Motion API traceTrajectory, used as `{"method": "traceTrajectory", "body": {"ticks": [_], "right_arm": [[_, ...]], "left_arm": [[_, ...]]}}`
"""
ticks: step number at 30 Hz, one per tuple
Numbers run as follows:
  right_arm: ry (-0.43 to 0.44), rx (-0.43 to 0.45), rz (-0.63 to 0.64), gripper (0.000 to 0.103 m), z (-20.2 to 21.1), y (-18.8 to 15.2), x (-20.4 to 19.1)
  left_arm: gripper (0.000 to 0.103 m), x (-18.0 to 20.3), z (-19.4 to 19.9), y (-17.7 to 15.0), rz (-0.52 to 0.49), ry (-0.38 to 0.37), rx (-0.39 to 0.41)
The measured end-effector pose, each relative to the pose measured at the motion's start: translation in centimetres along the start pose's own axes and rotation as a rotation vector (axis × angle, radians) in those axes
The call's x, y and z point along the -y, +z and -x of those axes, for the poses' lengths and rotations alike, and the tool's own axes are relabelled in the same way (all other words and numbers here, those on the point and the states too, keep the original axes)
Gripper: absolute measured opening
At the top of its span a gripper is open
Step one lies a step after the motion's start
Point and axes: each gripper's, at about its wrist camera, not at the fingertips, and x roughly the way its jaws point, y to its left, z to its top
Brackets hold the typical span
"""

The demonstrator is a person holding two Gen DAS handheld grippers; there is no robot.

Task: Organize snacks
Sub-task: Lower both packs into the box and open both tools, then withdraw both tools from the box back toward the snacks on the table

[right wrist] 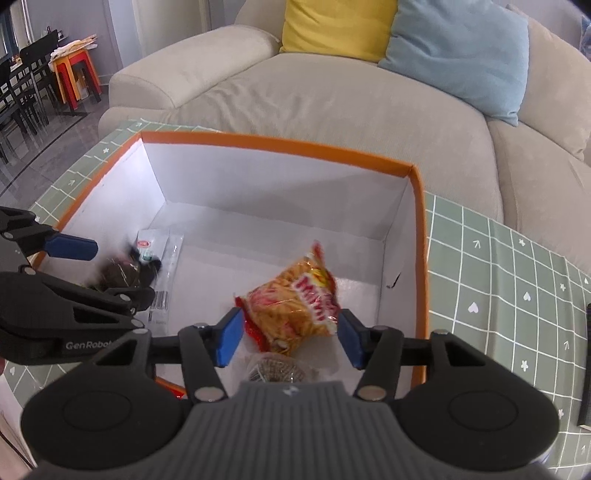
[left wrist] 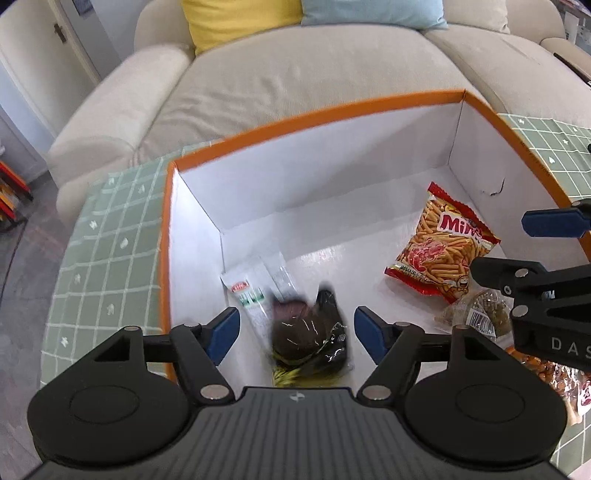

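The left gripper (left wrist: 293, 334) stands wide open over the near left corner of the box (left wrist: 314, 114), its blue pads clear on both sides of a dark brown snack pack (left wrist: 308, 334) that shows blurred below and between them, touching neither. Just left of that pack a clear white sachet (left wrist: 251, 295) lies on the box floor by the left wall. The right gripper (right wrist: 290, 334) is open too, its pads either side of the red-and-yellow Mimi stick-snack bag (right wrist: 295, 306), which is blurred and tilted; whether the pads touch it cannot be told, but they do not squeeze it. Just nearer than the bag, partly under the gripper body, sits a clear bag of small brownish pieces (right wrist: 275, 371). The box is white inside with an orange rim, and rests on a green grid-patterned cloth (right wrist: 498, 277). Beyond it stands a beige sofa (right wrist: 332, 92) with a yellow cushion (right wrist: 340, 26) and a light blue cushion (right wrist: 461, 55).
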Motion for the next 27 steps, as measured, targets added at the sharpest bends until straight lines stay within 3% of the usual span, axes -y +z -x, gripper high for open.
{"method": "traceTrajectory", "body": {"ticks": [14, 27], "right_arm": [[-0.032, 0.066, -0.043, 0.073, 3.5, -0.7, 0.4], [-0.028, 0.129, -0.114, 0.080, 8.1, -4.0, 1.7]], "left_arm": [[0.087, 0.2, 5.3, -0.3, -0.008, 0.004, 0.142], [0.087, 1.6, 9.8, -3.2, -0.032, -0.024, 0.182]]}}
